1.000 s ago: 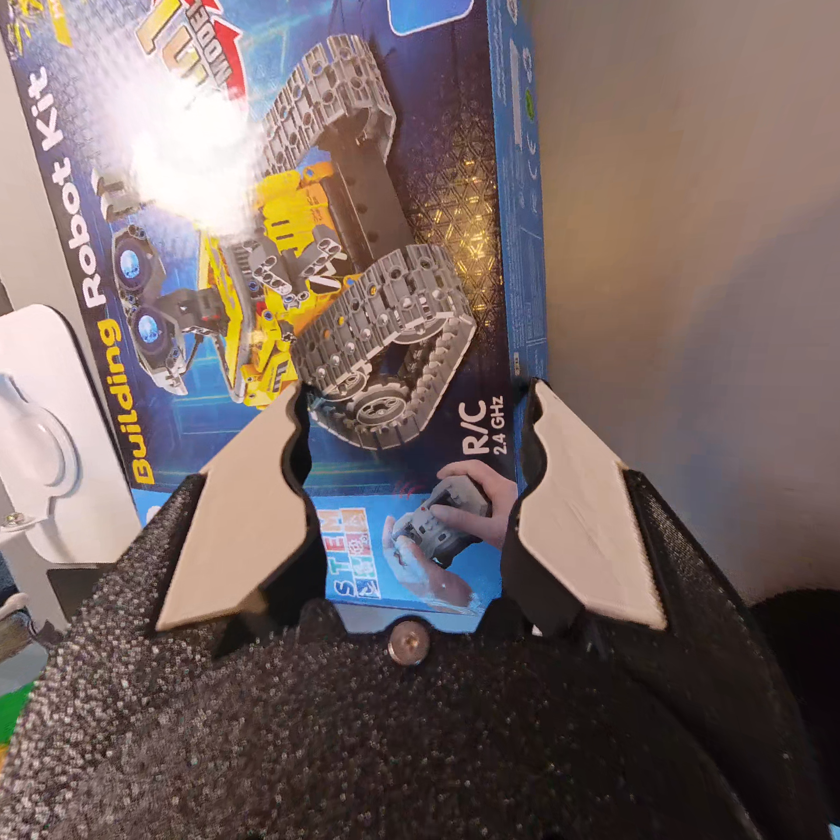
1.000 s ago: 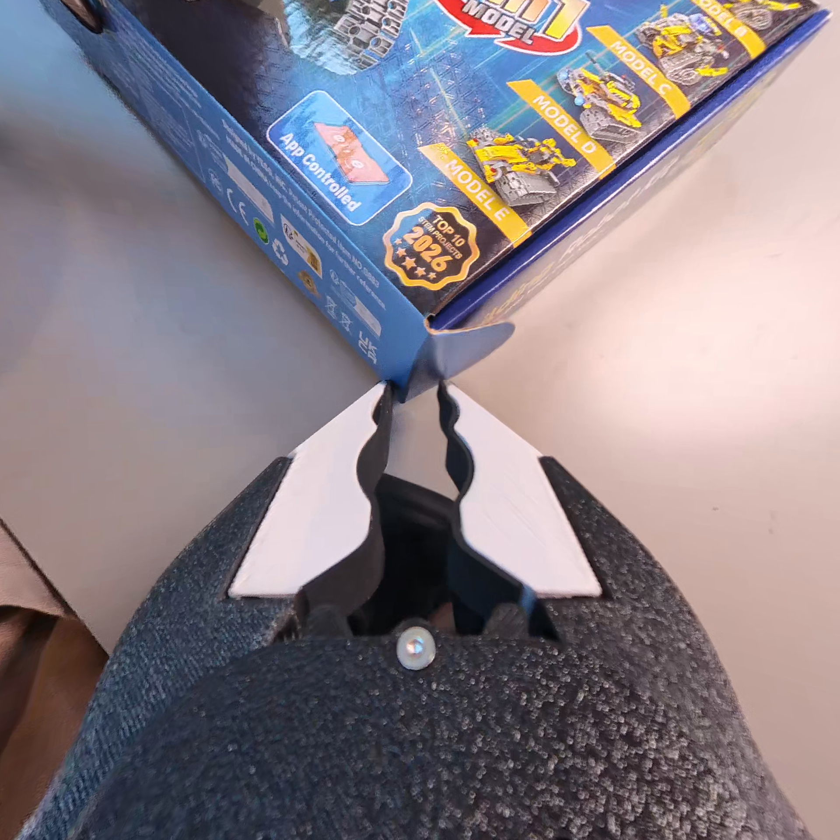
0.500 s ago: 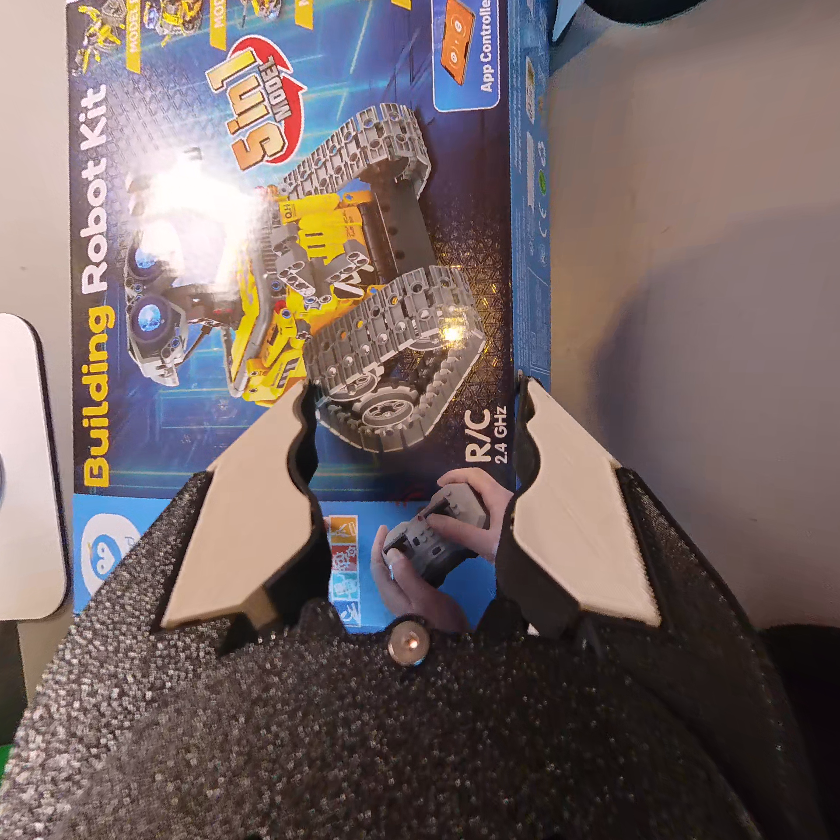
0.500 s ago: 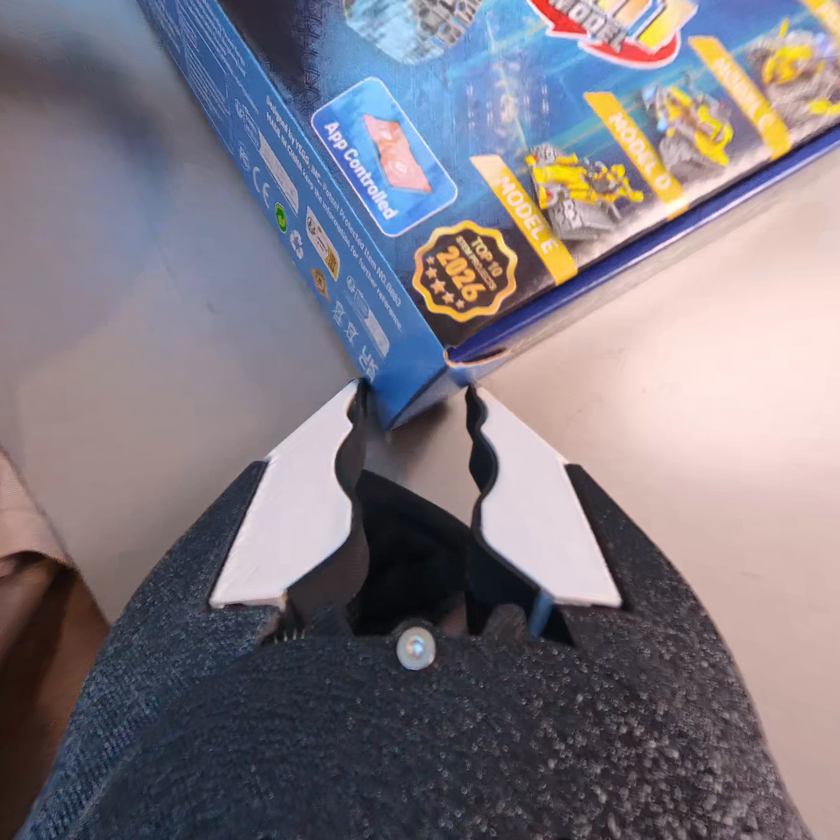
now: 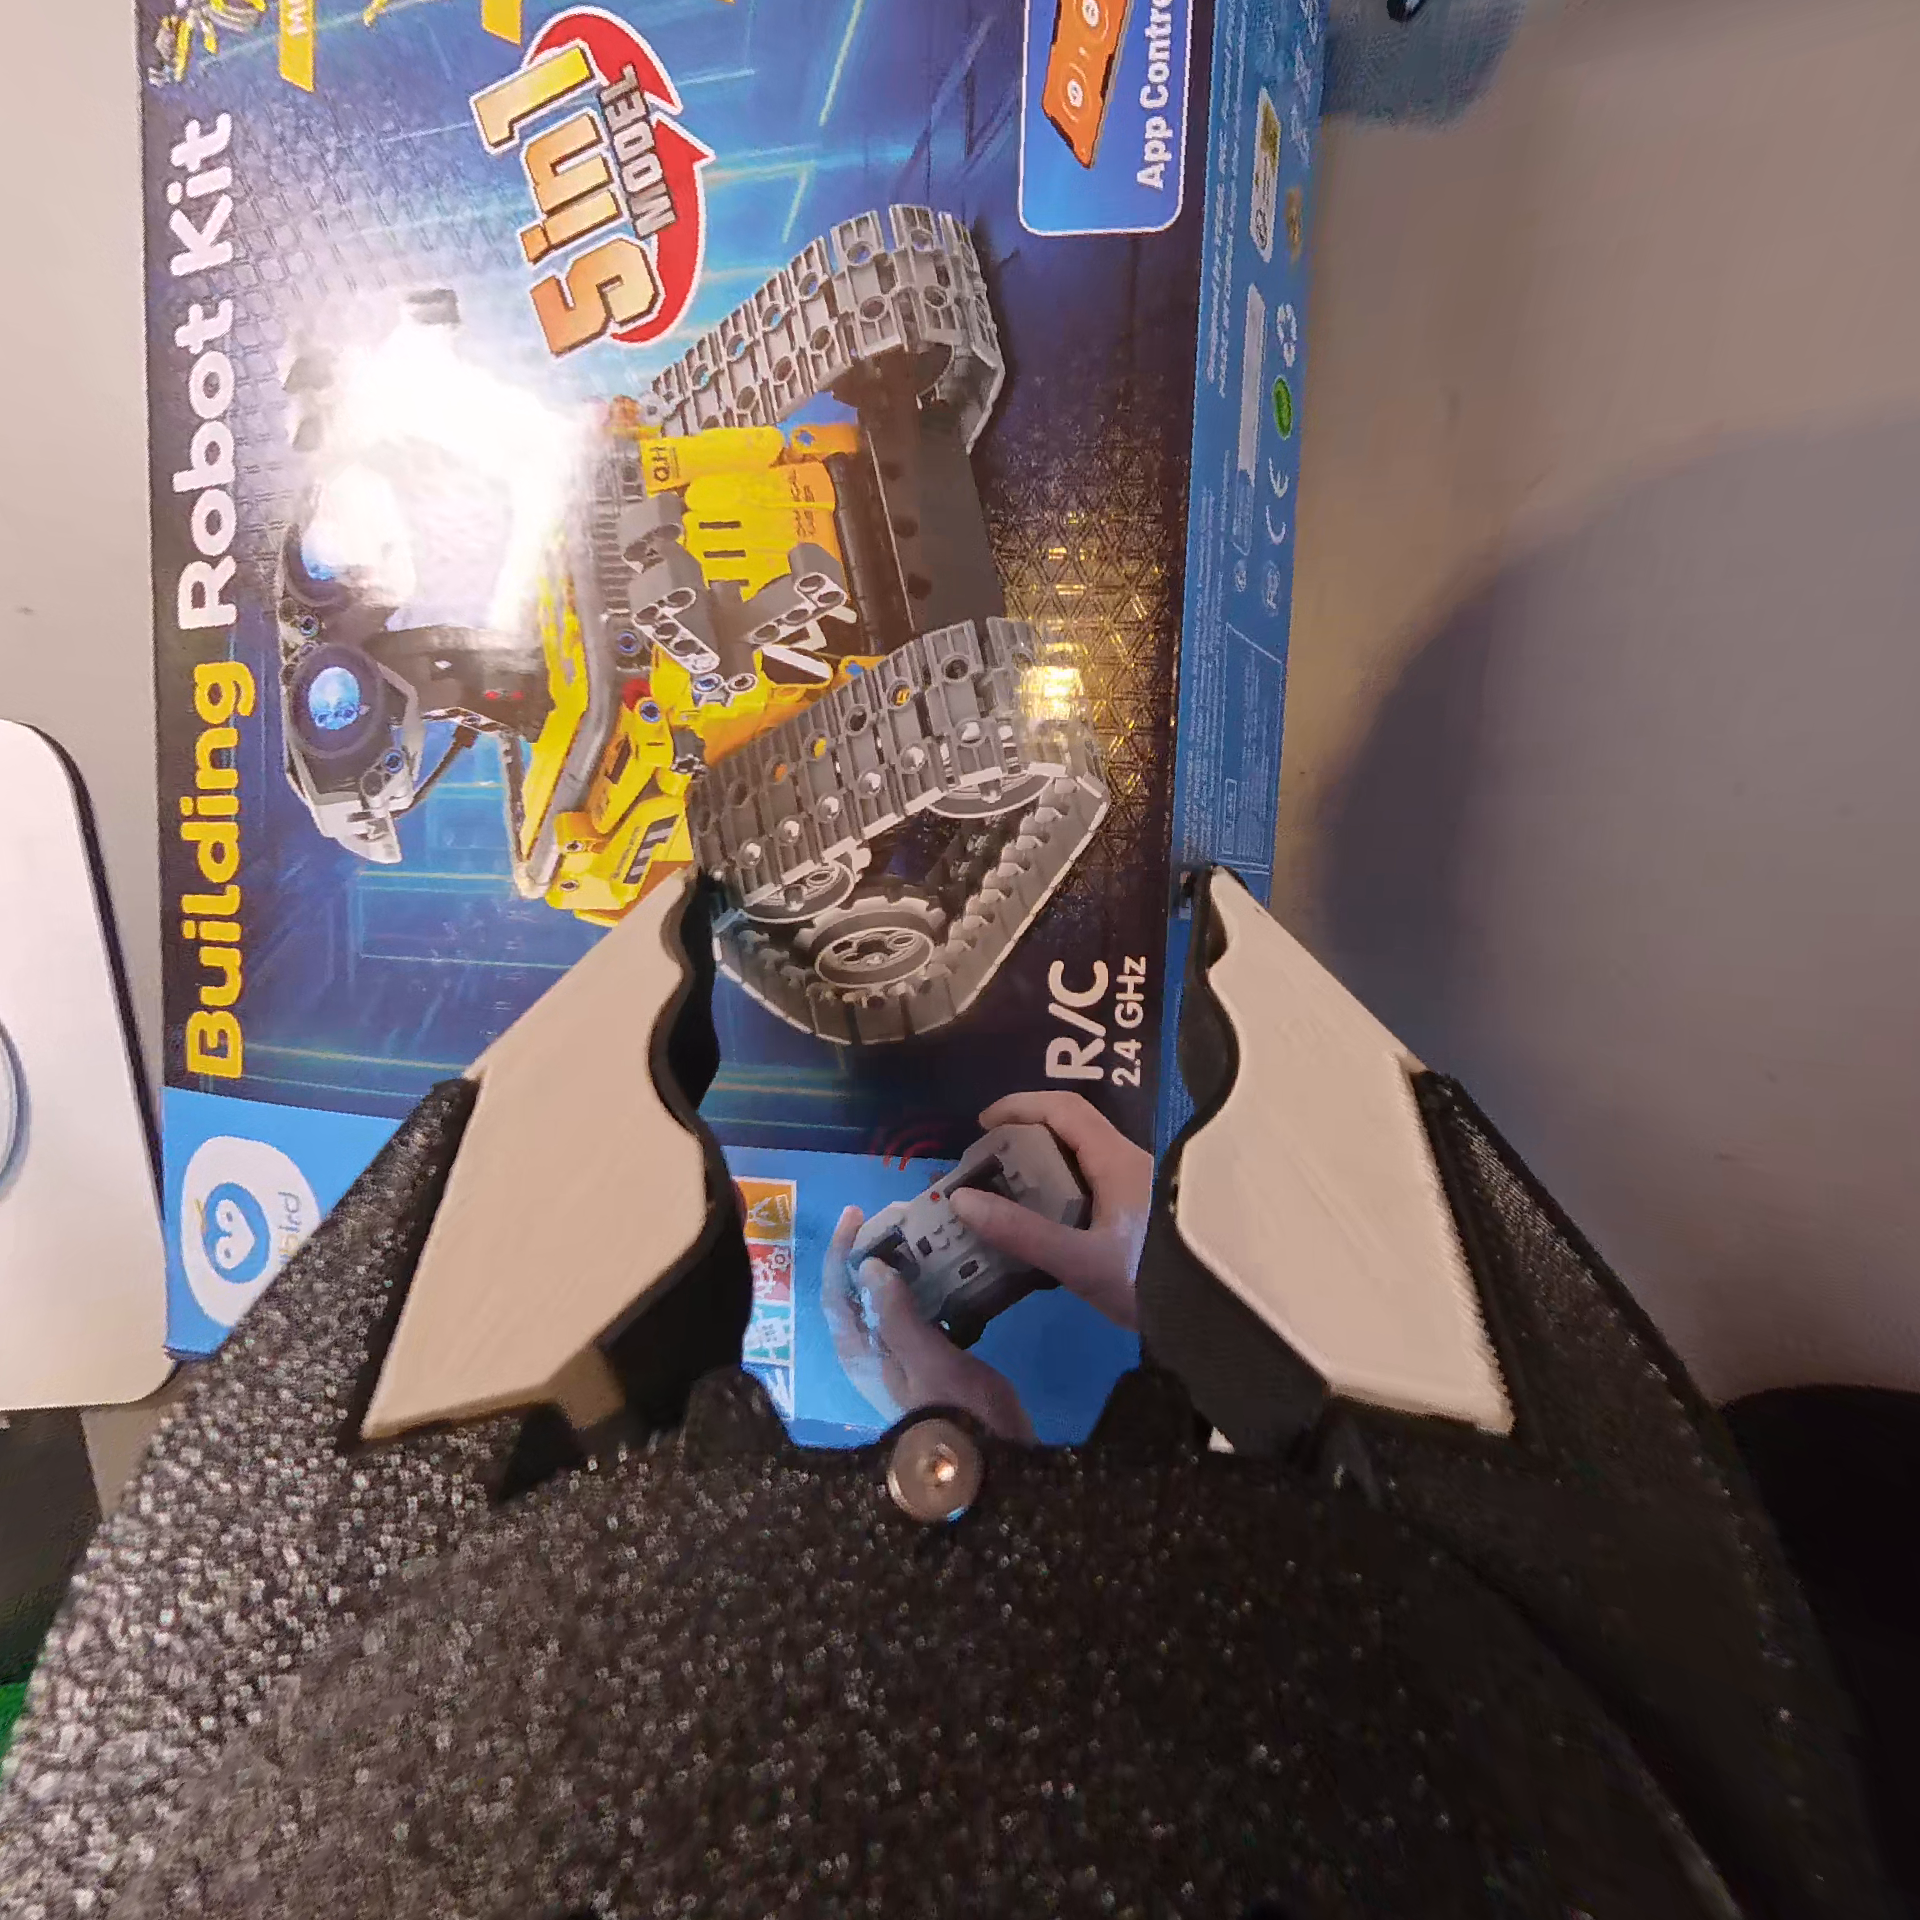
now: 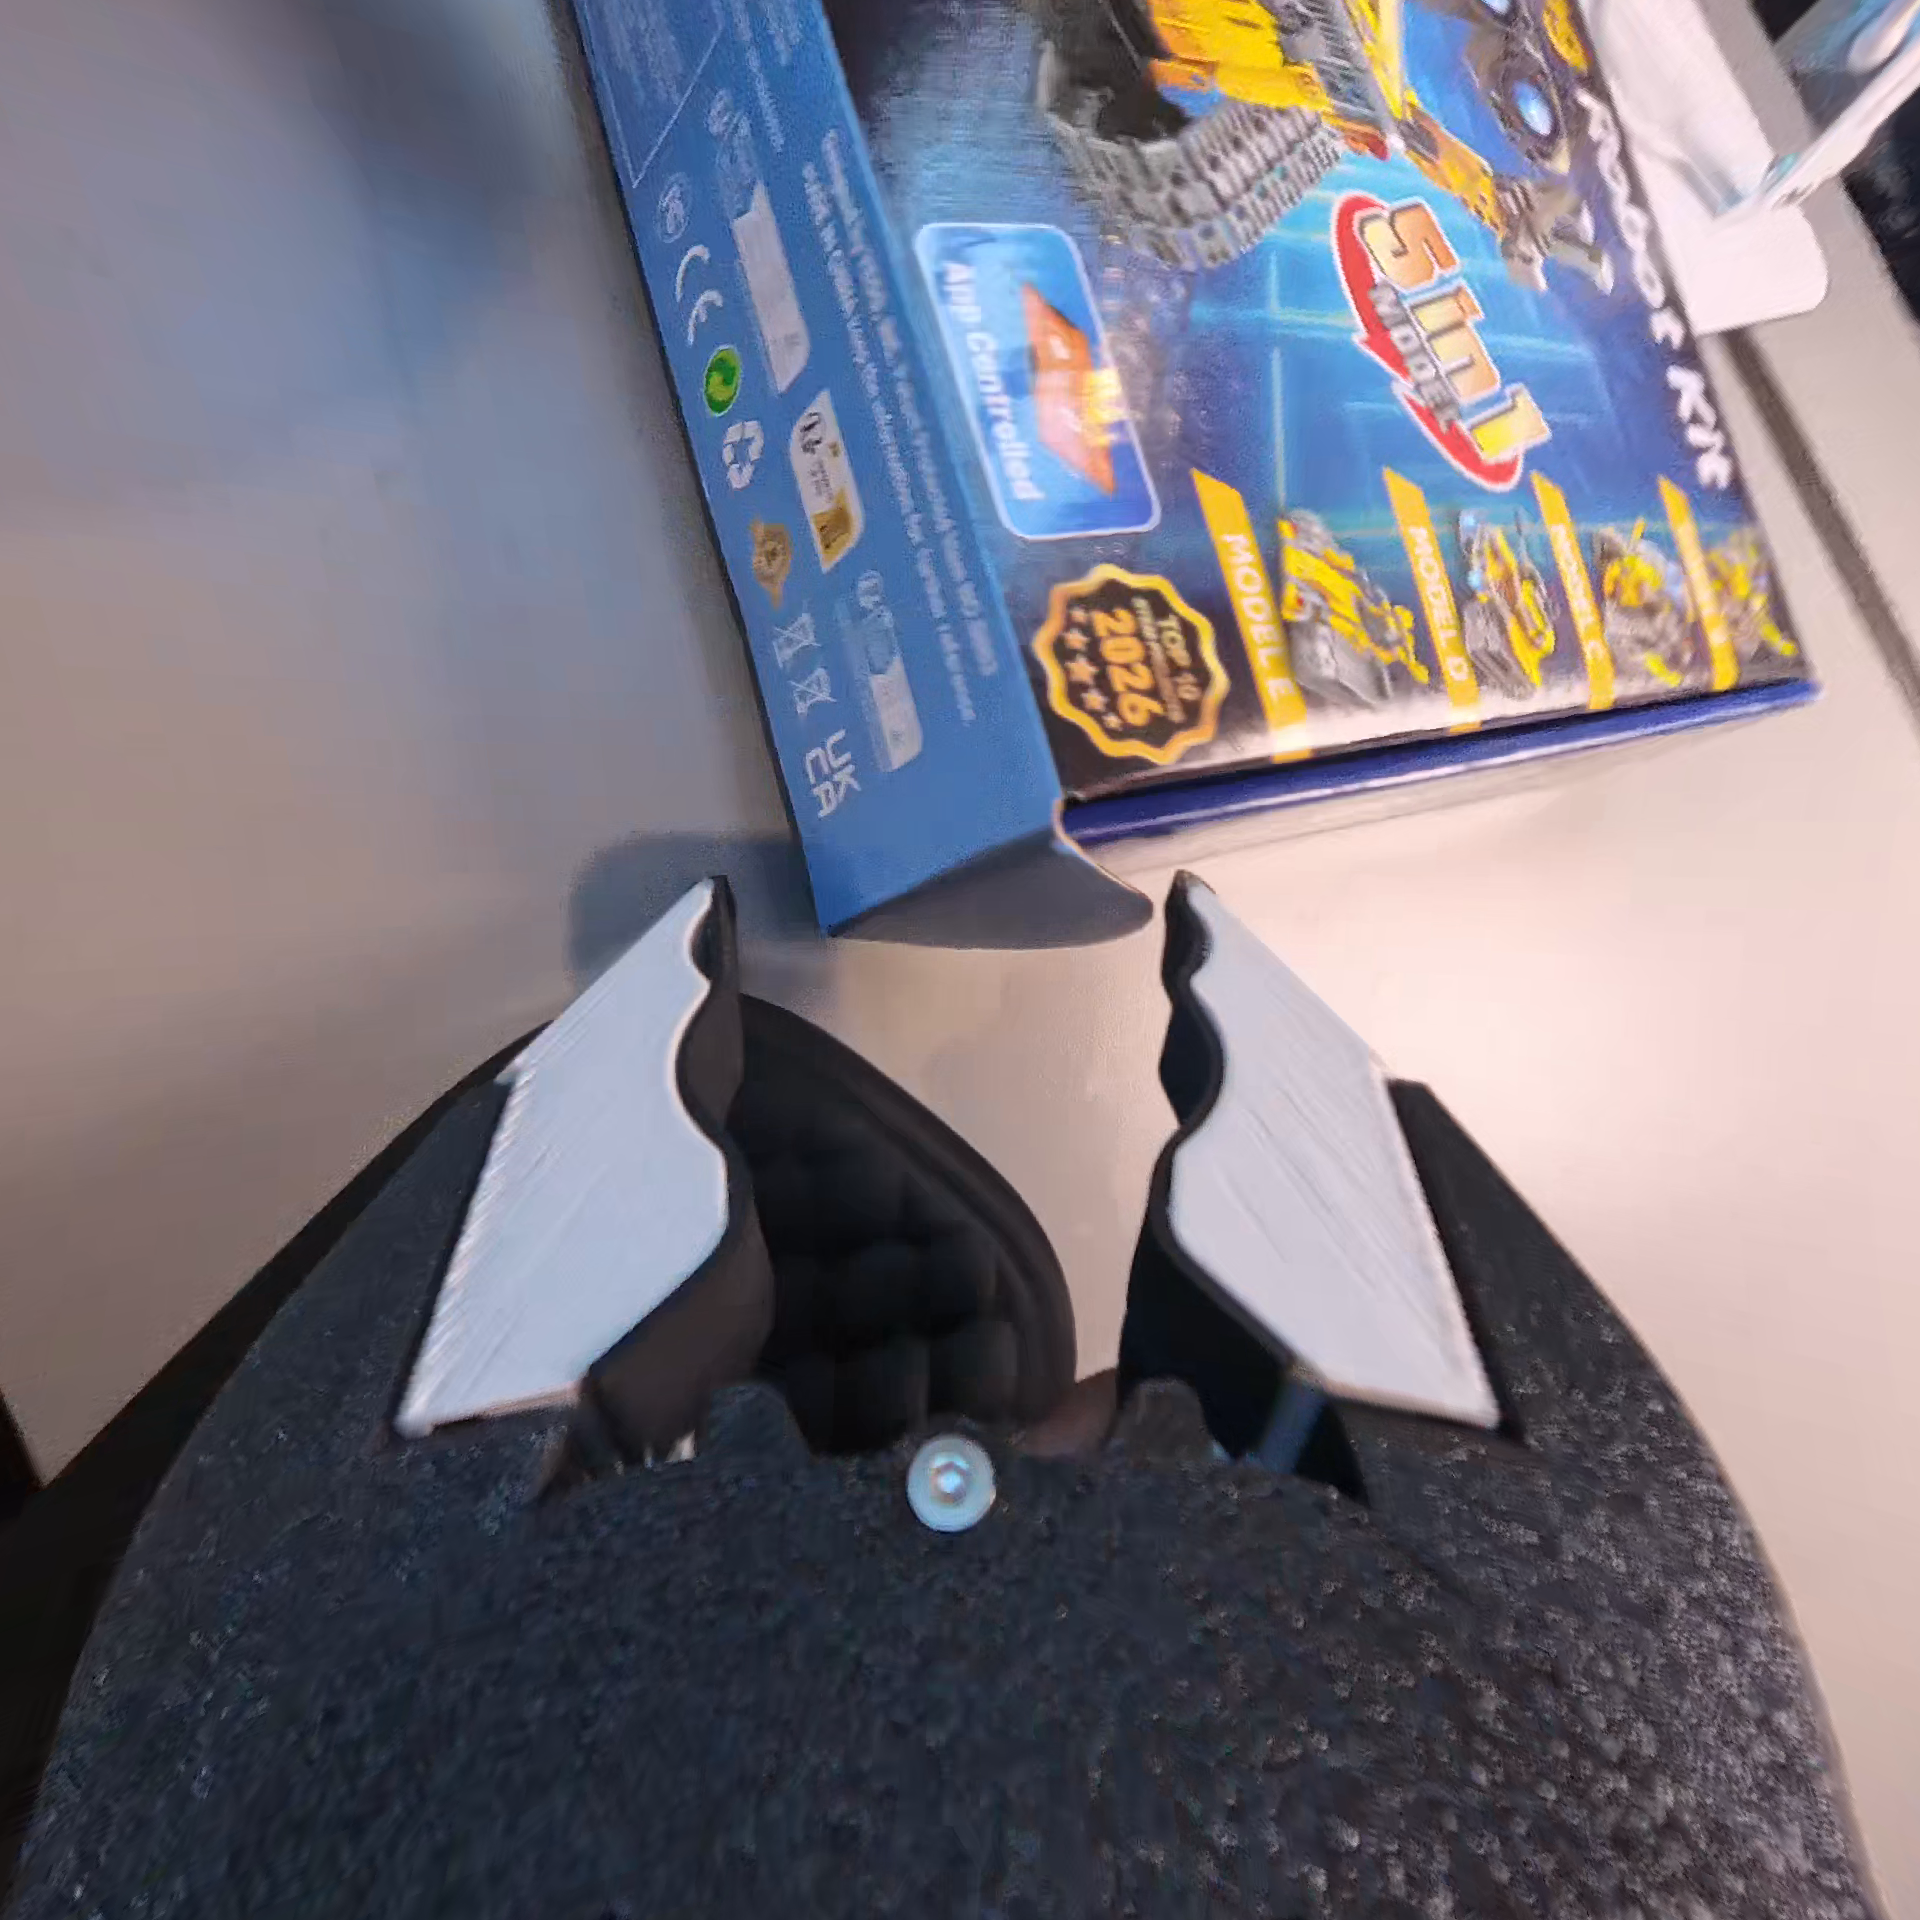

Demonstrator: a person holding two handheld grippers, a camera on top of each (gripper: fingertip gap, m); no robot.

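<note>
The right tongs (image 6: 940,904), clamped on the blue toy box's (image 5: 665,582) corner flap (image 6: 1081,883) a second ago, now gape empty just beside it. The left tongs (image 5: 940,883) hover spread wide above the box, lying flat on the grey desk (image 5: 1610,623), long axis running away from them.

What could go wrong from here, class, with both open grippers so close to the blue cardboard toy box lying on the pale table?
1. The small loose flap at the blue cardboard toy box corner lies just ahead of the open right gripper; closing there might crease or tear it.
2. The open left gripper hovers over the glossy lid; pressing down could dent it.
</note>
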